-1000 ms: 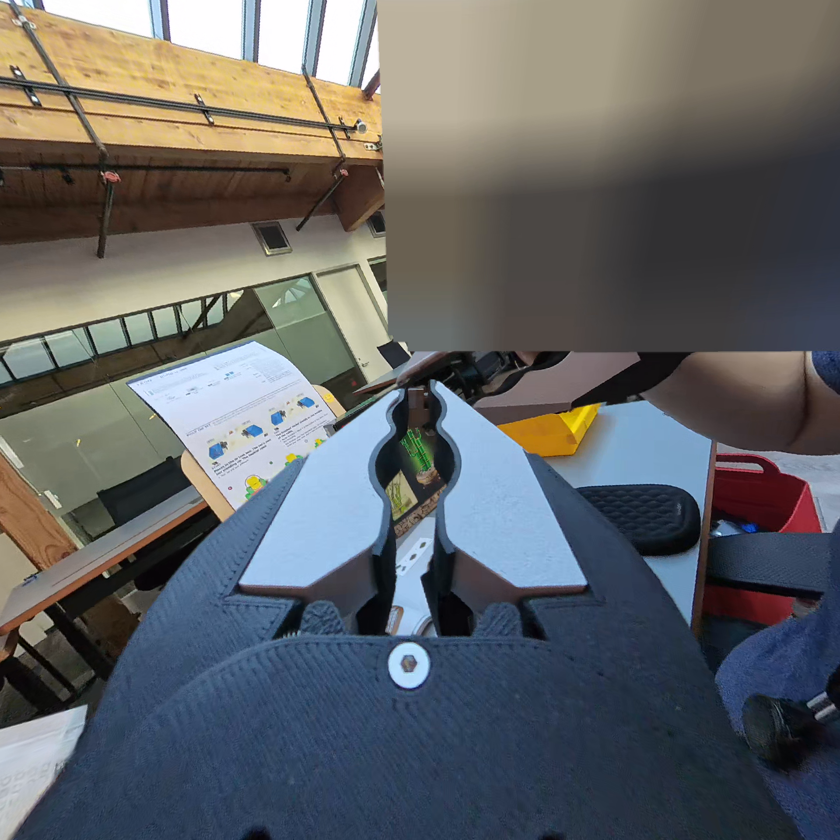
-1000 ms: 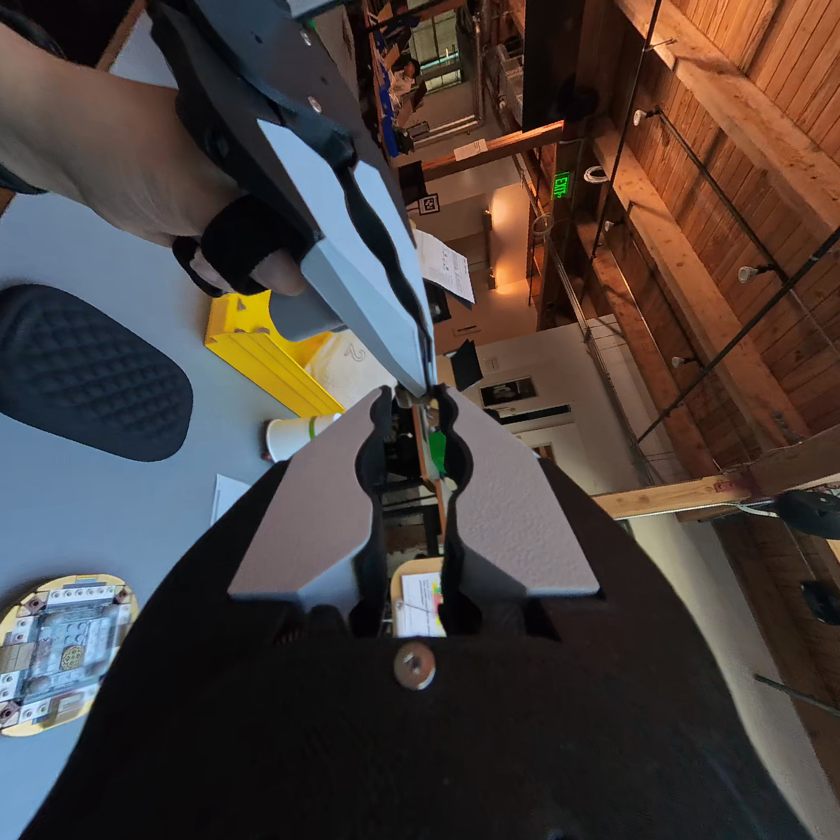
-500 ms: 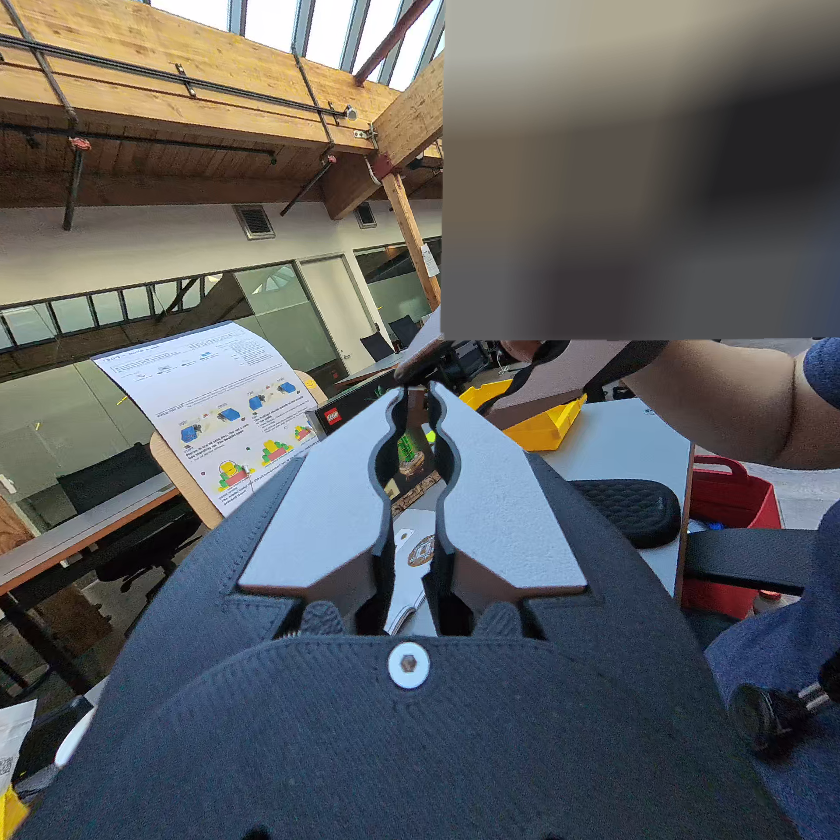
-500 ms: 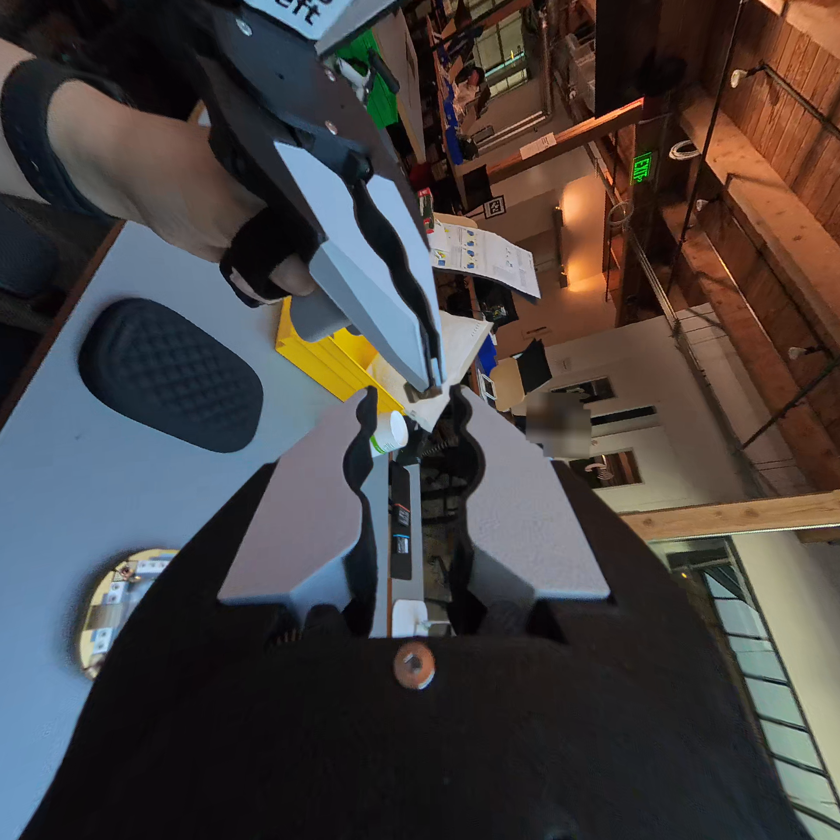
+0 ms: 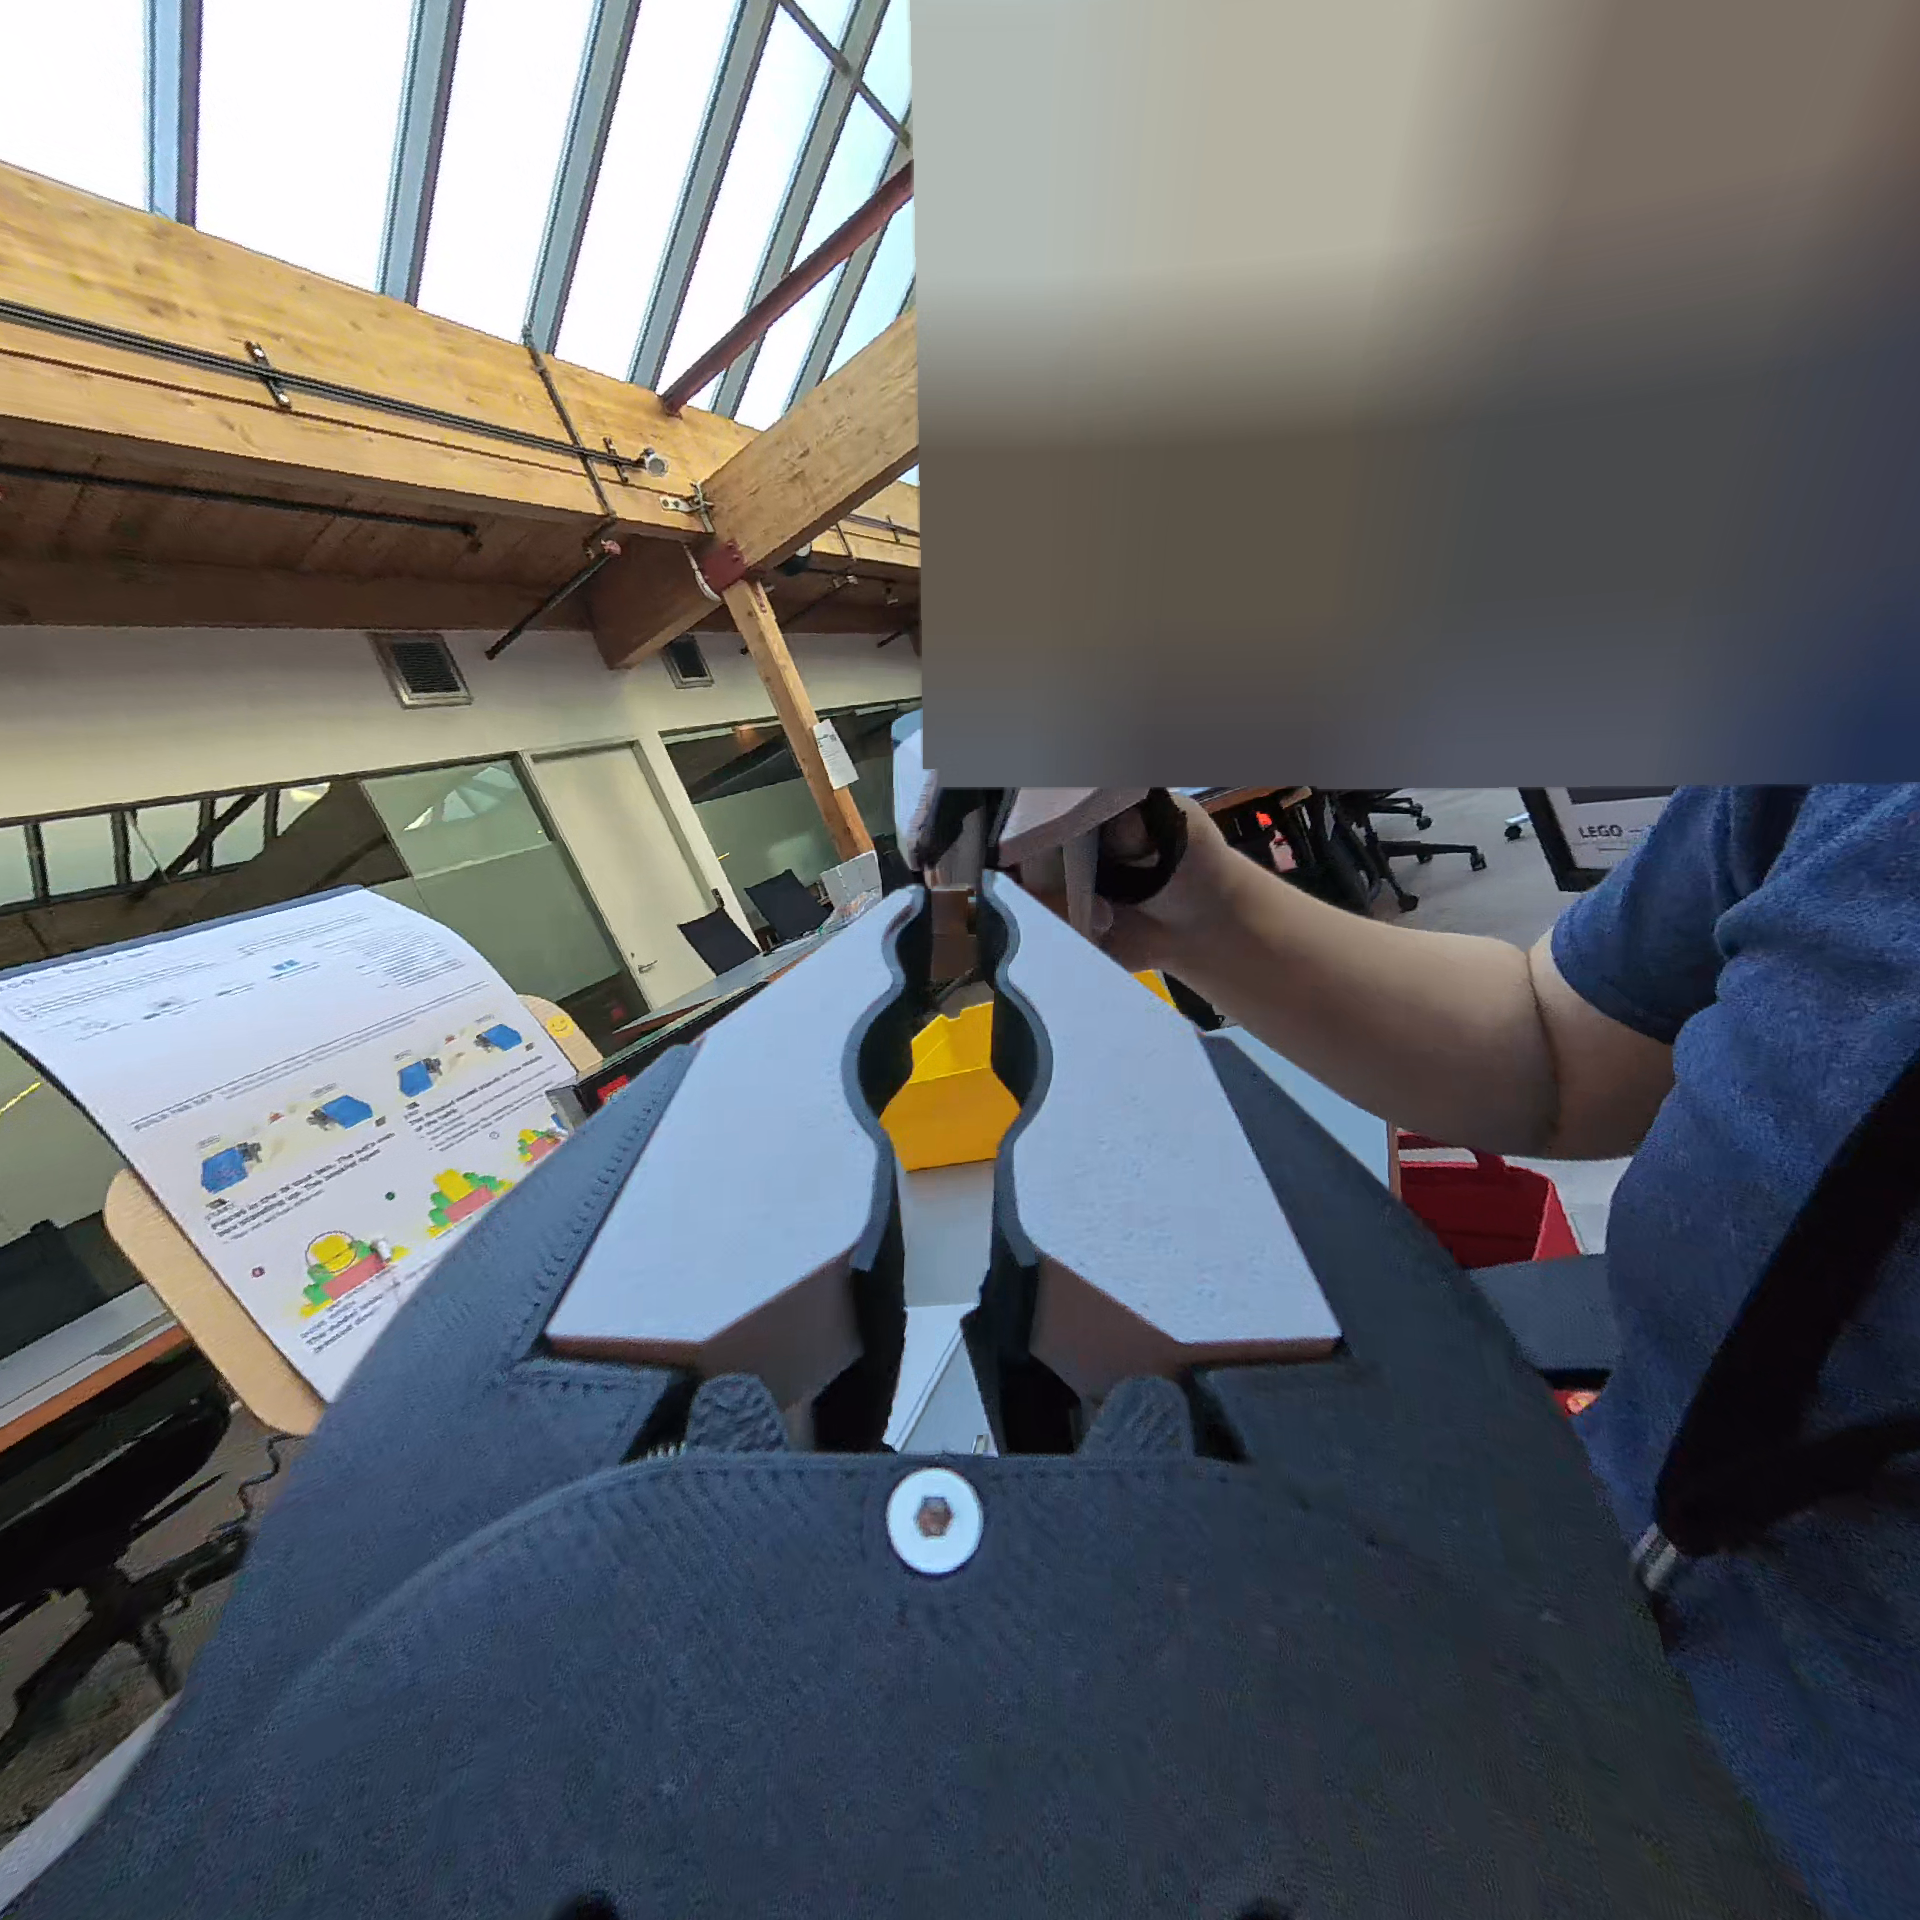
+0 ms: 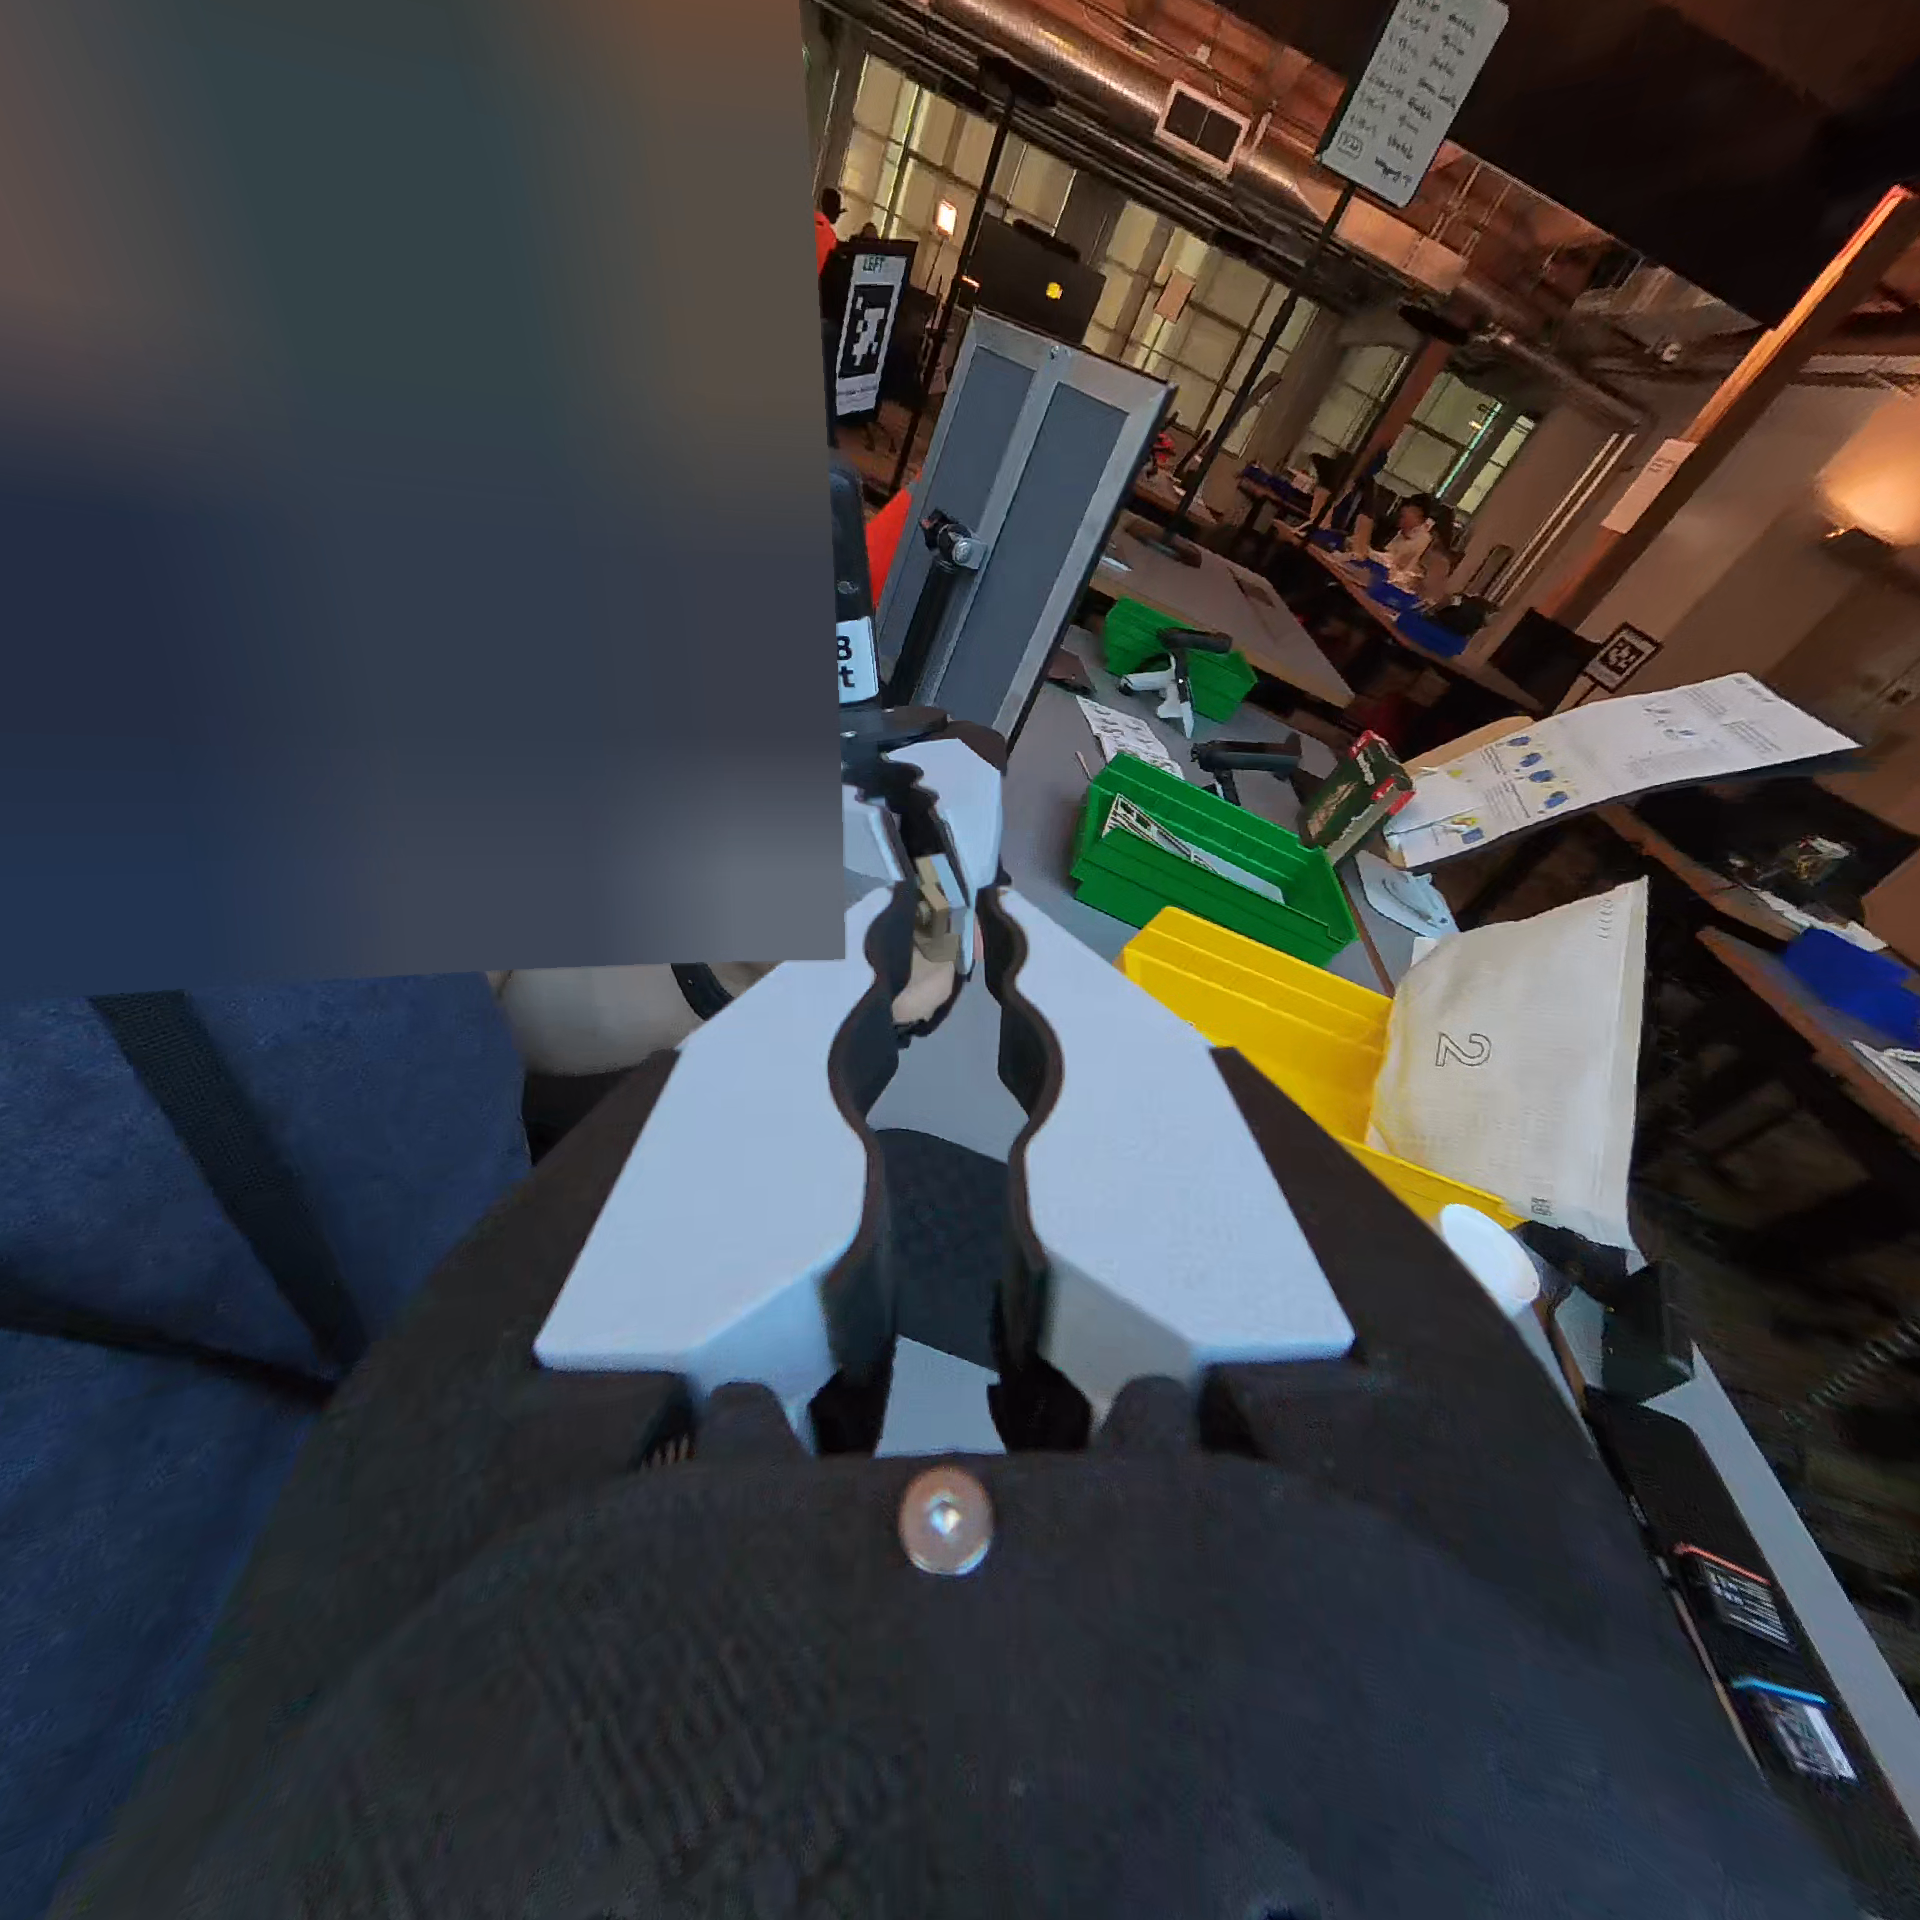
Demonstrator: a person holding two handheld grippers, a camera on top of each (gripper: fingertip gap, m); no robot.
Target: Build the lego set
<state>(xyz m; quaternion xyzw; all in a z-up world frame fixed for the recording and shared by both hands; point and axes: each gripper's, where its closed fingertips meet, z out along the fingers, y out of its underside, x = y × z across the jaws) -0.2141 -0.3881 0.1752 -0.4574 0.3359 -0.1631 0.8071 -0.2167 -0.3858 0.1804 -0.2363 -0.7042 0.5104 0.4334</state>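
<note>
Up in the air, a small tan lego piece (image 6: 940,906) sits pinched between the left gripper's (image 5: 952,902) nearly closed tips. The right gripper (image 6: 941,906) meets it tip to tip; whether it also grips, I cannot tell. A yellow bin (image 6: 1262,1003) lies at three o'clock.

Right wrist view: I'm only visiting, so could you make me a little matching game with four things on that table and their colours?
Things:
1. nearer bin
2. farther bin
3. paper bag
4. paper cup

Colours:
A. white
B. green
C. cream
D. yellow

Pairs: 1-D, 2-B, 3-C, 4-A
</note>
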